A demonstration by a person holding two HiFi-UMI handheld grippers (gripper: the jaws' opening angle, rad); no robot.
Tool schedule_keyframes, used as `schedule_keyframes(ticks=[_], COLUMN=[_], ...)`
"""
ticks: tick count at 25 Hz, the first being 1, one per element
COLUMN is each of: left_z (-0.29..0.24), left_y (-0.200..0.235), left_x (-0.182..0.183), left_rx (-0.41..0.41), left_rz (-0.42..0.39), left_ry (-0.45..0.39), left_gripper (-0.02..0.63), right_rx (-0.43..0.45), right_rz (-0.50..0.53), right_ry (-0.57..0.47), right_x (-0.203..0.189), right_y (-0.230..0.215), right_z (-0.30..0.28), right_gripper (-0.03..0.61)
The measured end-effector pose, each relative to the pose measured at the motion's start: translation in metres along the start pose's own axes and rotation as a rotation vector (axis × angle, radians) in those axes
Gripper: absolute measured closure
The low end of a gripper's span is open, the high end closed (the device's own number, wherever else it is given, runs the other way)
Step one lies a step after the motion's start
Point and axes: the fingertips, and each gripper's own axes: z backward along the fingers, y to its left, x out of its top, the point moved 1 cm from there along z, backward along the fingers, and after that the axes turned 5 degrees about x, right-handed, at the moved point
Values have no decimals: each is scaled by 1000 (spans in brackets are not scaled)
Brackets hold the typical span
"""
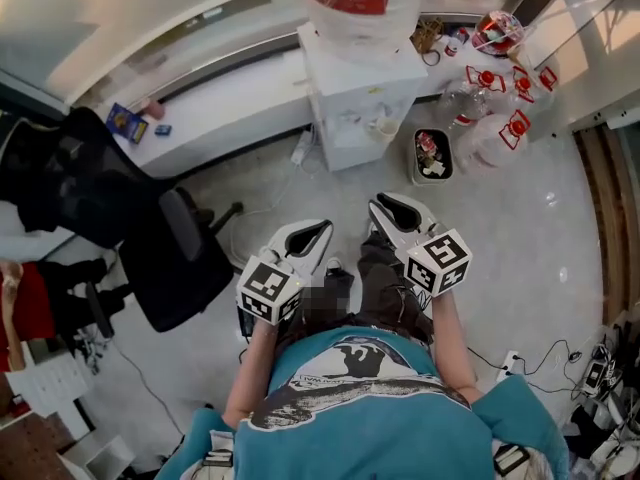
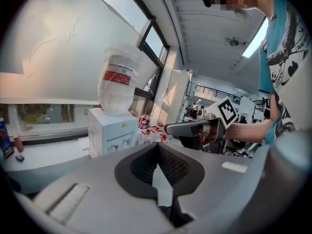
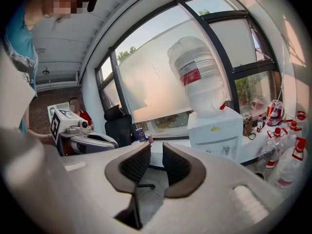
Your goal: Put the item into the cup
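No cup and no loose item for it shows in any view. In the head view my left gripper (image 1: 322, 226) and right gripper (image 1: 378, 206) are held side by side over the floor, both pointing at a white water dispenser (image 1: 360, 108). The left gripper (image 2: 157, 147) has its dark ribbed pads meeting at the tips, with nothing between them. The right gripper (image 3: 157, 152) stands with a narrow gap between its pads, also empty. Each gripper view catches the other gripper, the right gripper (image 2: 187, 128) and the left gripper (image 3: 92, 141), off to the side.
The dispenser carries a large clear bottle (image 1: 365, 3). A waste bin (image 1: 432, 156) and several empty water bottles (image 1: 490, 108) stand to its right. A black office chair (image 1: 150, 238) is on the left. A white ledge (image 1: 220, 108) runs along the window, with a blue packet (image 1: 127, 121) on it.
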Motion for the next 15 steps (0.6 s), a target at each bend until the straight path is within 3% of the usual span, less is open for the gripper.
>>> schedule_keyframes(ticks=[7,15], left_z=[10,11], left_y=[-21,-36], left_x=[-16,-18], left_rx=[-67,-77], left_rz=[11,20], left_ry=[6,-4], left_gripper=[603,603], right_rx=[-17,-4], right_rz=[12,22], right_ry=[16,32], right_x=[-12,-17], right_y=[29,41], right_z=[10,24], right_gripper=[506,506])
